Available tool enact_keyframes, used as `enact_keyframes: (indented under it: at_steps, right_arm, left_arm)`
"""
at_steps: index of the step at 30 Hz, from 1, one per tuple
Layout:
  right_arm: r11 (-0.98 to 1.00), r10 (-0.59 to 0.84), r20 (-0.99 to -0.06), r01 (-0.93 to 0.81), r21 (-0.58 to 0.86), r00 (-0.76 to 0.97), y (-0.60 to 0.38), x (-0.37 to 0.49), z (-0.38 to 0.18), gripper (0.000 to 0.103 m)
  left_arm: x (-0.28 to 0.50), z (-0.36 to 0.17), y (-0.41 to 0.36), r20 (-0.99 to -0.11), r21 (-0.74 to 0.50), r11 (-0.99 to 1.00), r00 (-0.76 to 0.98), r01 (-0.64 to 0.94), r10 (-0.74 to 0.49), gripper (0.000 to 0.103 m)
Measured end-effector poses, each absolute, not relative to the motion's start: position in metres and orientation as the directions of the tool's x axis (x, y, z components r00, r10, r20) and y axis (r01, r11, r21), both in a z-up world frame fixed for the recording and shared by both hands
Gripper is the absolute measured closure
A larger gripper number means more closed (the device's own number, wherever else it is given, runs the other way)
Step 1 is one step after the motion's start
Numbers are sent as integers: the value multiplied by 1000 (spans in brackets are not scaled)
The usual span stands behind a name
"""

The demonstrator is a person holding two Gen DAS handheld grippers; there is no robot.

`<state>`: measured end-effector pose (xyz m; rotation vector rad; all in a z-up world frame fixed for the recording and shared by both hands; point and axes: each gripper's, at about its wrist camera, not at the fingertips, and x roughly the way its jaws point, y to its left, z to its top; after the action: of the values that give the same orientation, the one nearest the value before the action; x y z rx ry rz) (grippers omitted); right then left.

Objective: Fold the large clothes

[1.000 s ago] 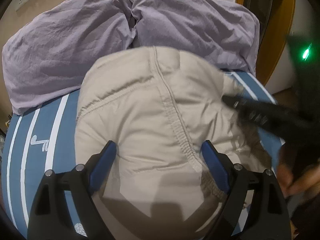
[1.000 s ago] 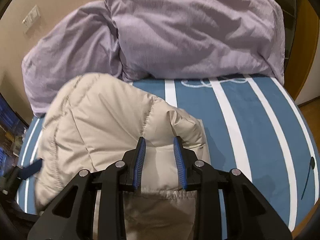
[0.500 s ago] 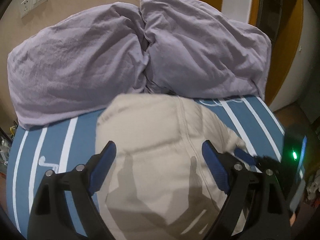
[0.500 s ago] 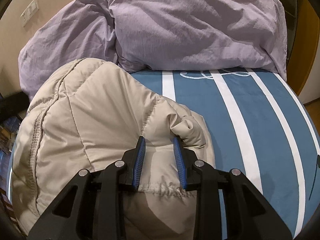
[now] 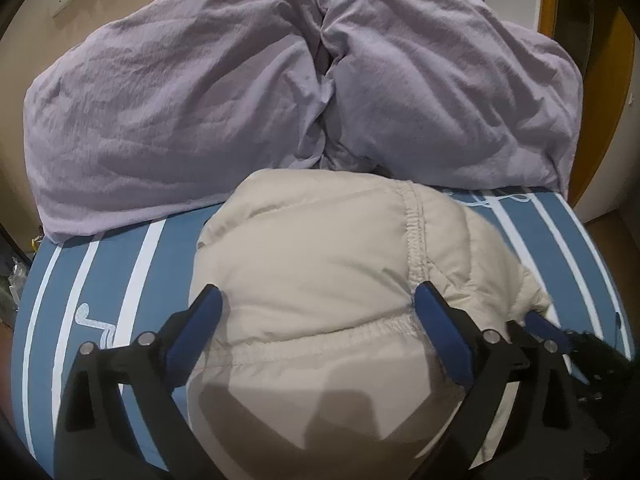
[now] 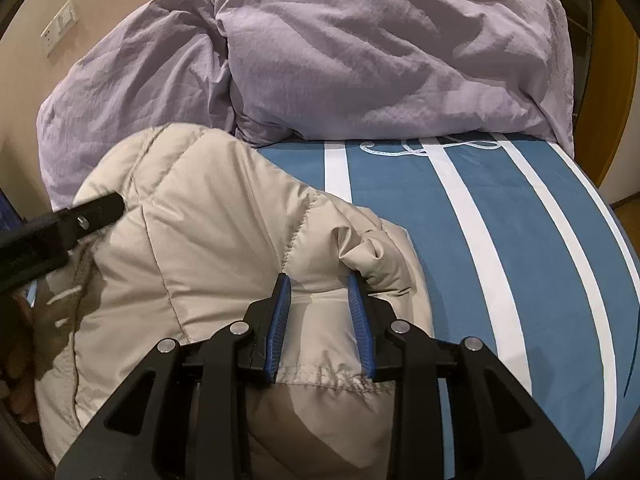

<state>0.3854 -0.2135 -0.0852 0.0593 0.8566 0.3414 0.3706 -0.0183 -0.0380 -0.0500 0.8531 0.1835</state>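
Observation:
A beige padded jacket (image 5: 320, 272) lies bunched on the blue striped bed; it also shows in the right wrist view (image 6: 208, 240). My left gripper (image 5: 316, 300) is open, its jaws wide apart over the jacket's stitched seam. My right gripper (image 6: 320, 280) is shut on a fold of the jacket at its right edge, with fabric pinched between the blue pads. The right gripper's tip (image 5: 560, 332) shows at the left wrist view's lower right. The left gripper's finger (image 6: 92, 212) reaches in at the right wrist view's left.
Two lilac pillows (image 5: 180, 100) (image 6: 380, 48) lie piled at the head of the bed against the wall. The blue sheet with white stripes (image 6: 500, 240) stretches to the right of the jacket. A wooden door frame (image 5: 592, 80) stands at the right.
The left gripper has drawn back and risen above the jacket, staying open. The right gripper keeps its hold on the fold; the jacket has settled lower on the bed.

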Motion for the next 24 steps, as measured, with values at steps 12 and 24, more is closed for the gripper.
enact_keyframes:
  at_steps: [12,24]
  right_arm:
    - [940,341,-656,-259,222,673,-214,392,-45,40]
    - [960,275,-672,-227,161,687,-201,406,-68,40]
  left_arm:
    - [376,-62,-20,-739,95,976,642,-198,203,3]
    - [375,-64,-18,-730,66,979,660,-190,178,3]
